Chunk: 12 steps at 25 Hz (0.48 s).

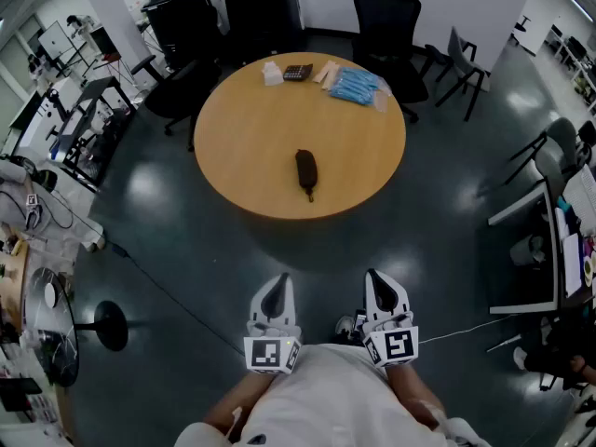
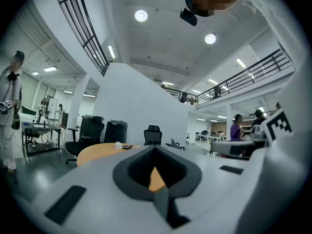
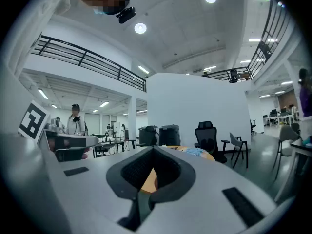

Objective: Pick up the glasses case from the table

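The task has not begun. The glasses case (image 1: 306,171) lies untouched on the round desk (image 1: 242,138), well ahead of the left hand-held gripper (image 1: 277,289) and right hand-held gripper (image 1: 383,285). Both are closed and empty, so the approach, opening and grasp all remain.

**Grippers and Clothing**

The left gripper (image 1: 278,280) and right gripper (image 1: 372,274) share a white shell, a dark grey rim round the jaw opening and black rectangular insets. Each carries a cube (image 1: 271,352) with black-and-white square markers. The person wears a white top (image 1: 326,394).
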Each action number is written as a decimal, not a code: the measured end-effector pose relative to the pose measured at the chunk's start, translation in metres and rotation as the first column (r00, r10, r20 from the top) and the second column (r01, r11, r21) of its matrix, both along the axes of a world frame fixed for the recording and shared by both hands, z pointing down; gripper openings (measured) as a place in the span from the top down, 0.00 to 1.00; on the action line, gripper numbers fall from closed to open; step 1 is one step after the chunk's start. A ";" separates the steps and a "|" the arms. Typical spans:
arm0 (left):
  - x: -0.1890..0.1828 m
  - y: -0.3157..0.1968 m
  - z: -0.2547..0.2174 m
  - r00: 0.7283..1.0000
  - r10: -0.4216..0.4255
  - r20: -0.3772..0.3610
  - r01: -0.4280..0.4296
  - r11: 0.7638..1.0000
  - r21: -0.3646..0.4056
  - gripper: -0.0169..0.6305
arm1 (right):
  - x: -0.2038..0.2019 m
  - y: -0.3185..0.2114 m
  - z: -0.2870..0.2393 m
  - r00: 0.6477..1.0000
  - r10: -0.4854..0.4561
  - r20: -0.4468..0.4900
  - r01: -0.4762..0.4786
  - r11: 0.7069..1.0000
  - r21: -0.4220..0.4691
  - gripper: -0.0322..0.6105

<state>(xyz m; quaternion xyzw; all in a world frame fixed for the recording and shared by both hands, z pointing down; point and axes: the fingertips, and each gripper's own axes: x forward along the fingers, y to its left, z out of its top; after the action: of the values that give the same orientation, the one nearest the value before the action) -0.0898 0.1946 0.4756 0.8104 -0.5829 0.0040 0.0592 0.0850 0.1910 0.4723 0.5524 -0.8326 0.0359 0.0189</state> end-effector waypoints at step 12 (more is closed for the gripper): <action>0.029 0.004 0.001 0.999 -0.031 0.007 0.031 0.999 -0.009 0.97 | 0.026 -0.002 0.000 0.999 -0.038 0.009 0.038 0.999 0.012 0.93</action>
<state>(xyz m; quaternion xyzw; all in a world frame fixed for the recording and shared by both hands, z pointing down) -0.0608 0.1983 0.4768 0.8010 -0.5955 0.0084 0.0611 0.1115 0.1886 0.4724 0.5365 -0.8432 0.0330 0.0124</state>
